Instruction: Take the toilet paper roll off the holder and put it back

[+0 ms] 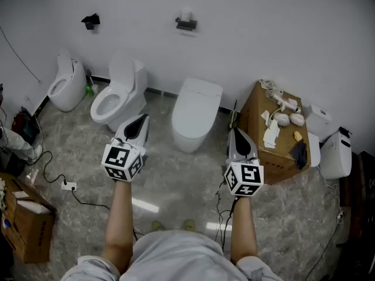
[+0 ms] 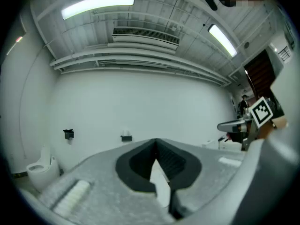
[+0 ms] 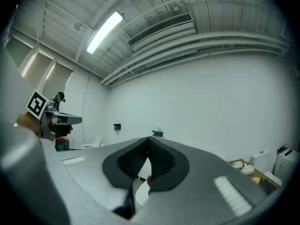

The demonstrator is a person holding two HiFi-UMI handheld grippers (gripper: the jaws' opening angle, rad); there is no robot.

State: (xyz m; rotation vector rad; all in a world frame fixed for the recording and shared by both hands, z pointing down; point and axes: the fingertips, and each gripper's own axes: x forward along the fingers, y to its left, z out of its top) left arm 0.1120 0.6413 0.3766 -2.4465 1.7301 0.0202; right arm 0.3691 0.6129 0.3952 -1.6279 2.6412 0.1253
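White toilet paper roll on black wall holder, well ahead | left gripper, right gripper: jaws closed, empty | advice: walk closer, open jaws wide, grip roll sides gently
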